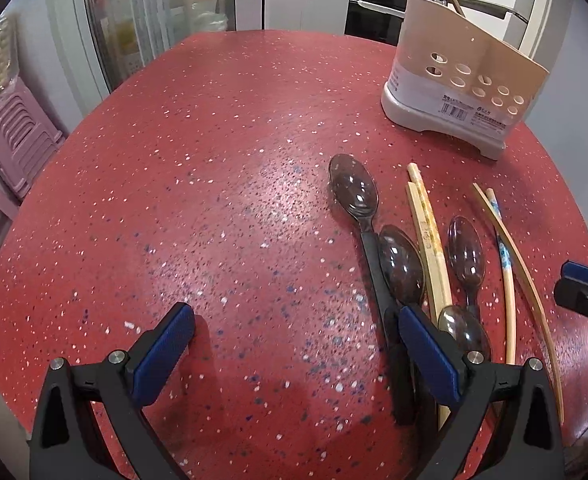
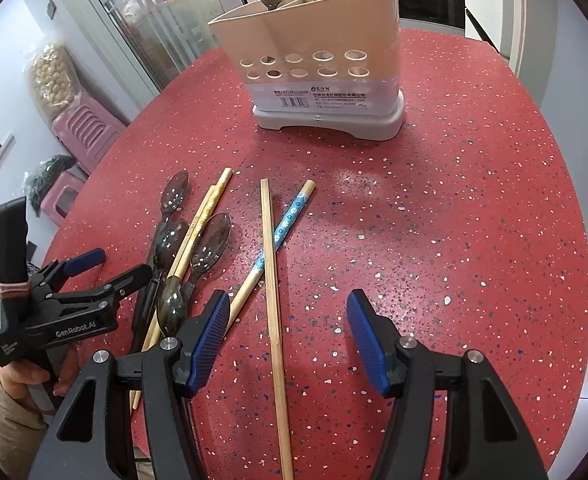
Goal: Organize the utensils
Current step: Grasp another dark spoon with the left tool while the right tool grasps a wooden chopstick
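A: Where do the utensils lie against the fingers?

B: In the right wrist view the right gripper has its blue pads spread wide with nothing pinched. A plain bamboo chopstick runs down the middle of the frame, between the two fingers but touching neither. The blue-patterned chopstick slants under it toward the left pad.

A: And the left one?

B: The left gripper is spread too, only bare table between its pads. The spoons lie beside its right finger, low and right of centre in the left wrist view: the long dark spoon has its handle passing just behind that pad, and three more dark spoons sit among the pale chopsticks.

A: The holder?

B: The beige utensil holder stands upright at upper centre of the right wrist view, well apart from both grippers. A dark spoon and a wooden stick poke from its top.

A: The surface and the room?

B: A red speckled table. Pink plastic stools at the left edge, a glass door behind, kitchen counters and a dark oven at the top.

A: The hands?

B: Both grippers tilt steeply down at the tabletop. In the right wrist view a hand grips the left tool's handle at lower left.
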{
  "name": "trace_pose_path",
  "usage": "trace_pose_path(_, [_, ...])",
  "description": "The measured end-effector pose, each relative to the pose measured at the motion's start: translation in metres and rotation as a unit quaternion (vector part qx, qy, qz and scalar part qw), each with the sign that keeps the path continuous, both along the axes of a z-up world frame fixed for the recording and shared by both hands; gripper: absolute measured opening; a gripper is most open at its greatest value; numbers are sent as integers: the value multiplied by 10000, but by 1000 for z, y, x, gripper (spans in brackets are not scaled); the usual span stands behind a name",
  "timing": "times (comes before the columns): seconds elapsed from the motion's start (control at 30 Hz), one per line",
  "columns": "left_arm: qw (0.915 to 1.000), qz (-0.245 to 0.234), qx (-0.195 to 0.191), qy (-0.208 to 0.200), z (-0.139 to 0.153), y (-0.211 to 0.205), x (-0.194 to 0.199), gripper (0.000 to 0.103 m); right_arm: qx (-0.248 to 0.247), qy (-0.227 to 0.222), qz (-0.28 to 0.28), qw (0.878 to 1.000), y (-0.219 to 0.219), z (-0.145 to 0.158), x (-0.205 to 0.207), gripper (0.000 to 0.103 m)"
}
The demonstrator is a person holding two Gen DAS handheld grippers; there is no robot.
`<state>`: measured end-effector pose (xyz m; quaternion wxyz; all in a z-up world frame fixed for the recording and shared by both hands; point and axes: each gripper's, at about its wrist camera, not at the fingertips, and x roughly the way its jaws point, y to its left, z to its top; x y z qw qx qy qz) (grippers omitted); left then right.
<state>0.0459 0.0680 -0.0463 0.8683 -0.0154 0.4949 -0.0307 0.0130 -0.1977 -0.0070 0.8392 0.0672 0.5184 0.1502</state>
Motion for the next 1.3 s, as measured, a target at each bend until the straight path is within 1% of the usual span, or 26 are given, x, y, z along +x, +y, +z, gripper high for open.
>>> trace_pose_path(0.17, [10000, 45, 15, 37, 0, -3, 13, 103, -16, 39, 9, 10000, 0, -3, 2, 65])
trace_pose_path(0.37, [9998, 46, 191, 12, 4, -9, 27, 103, -26, 4, 3, 10000, 1, -1, 5, 65])
trace_pose_path(0.53, [9998, 159, 71, 6, 16, -6, 41, 103, -14, -54, -58, 10000, -4, 4, 9, 65])
trace_pose_path(0.67, [9997, 219, 11, 125, 15, -9, 56, 103, -75, -52, -92, 9999, -5, 6, 17, 65])
trace_pose_path(0.73, [9995, 233, 40, 189, 13, -12, 62, 103, -132, -22, -71, 9999, -4, 6, 21, 65])
trace_pose_path(0.93, [9992, 144, 203, 314, 8, -18, 71, 103, -530, 354, 143, 9979, 11, -8, 32, 65])
trace_pose_path(1.0, [9990, 169, 156, 372, 6, -18, 75, 103, -712, 446, 272, 9961, 19, -13, 34, 64])
trace_pose_path(1.1, [9989, 168, 17, 445, 5, -15, 79, 103, -1036, 462, 445, 9926, 31, -16, 33, 59])
trace_pose_path(1.17, [9986, 162, -68, 503, 4, -14, 81, 100, -1210, 467, 496, 9903, 37, -17, 34, 58])
trace_pose_path(1.2, [9986, 146, -53, 508, 4, -13, 83, 98, -1311, 475, 528, 9888, 39, -17, 34, 56])
trace_pose_path(1.3, [9986, 2, -25, 521, 8, -22, 85, 89, -1510, 449, 642, 9854, 47, -17, 34, 45])
